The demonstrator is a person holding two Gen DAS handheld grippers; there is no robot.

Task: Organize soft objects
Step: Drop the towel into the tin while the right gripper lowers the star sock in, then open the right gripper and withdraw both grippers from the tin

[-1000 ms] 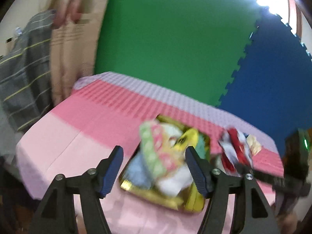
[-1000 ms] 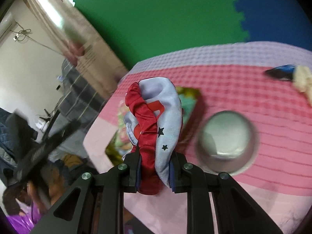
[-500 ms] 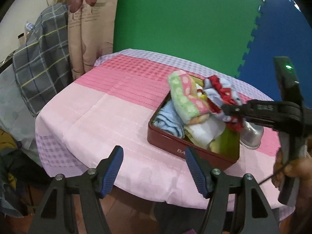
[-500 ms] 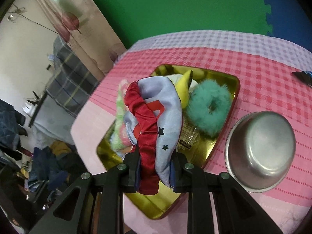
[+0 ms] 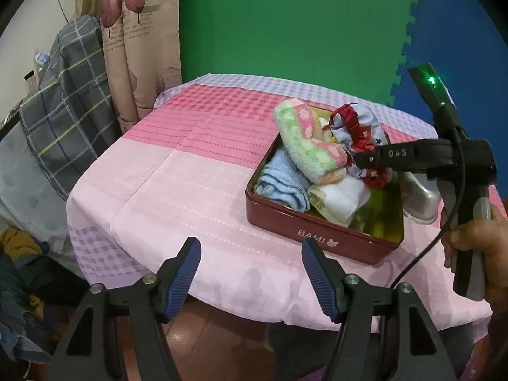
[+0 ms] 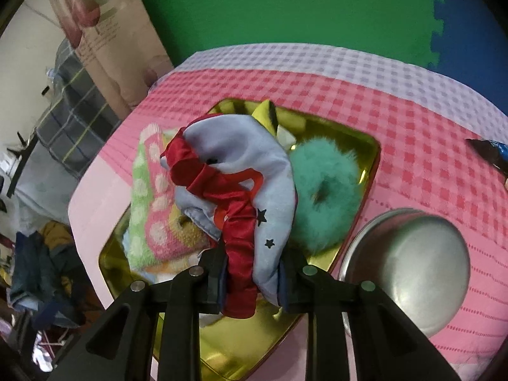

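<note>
A red tin box (image 5: pixel 320 233) with a gold inside (image 6: pixel 241 346) sits on the pink tablecloth. It holds a green-and-pink towel (image 5: pixel 304 141) (image 6: pixel 149 200), a blue cloth (image 5: pixel 282 181), a white cloth (image 5: pixel 341 200) and a teal fluffy scrunchie (image 6: pixel 324 193). My right gripper (image 6: pixel 252 273) (image 5: pixel 358 160) is shut on a red and pale-blue scrunchie (image 6: pixel 241 177) (image 5: pixel 358 127), held just above the box. My left gripper (image 5: pixel 250 273) is open and empty, off the table's near edge.
A steel bowl (image 6: pixel 409 273) (image 5: pixel 422 201) stands upside down just right of the box. A dark blue object (image 6: pixel 490 154) lies at the far right of the table. A plaid cloth (image 5: pixel 66 111) and curtain (image 5: pixel 139 41) are left of the table.
My right gripper has carried the scrunchie over the box and lower toward it. My left gripper has drawn back from the box to beyond the table edge.
</note>
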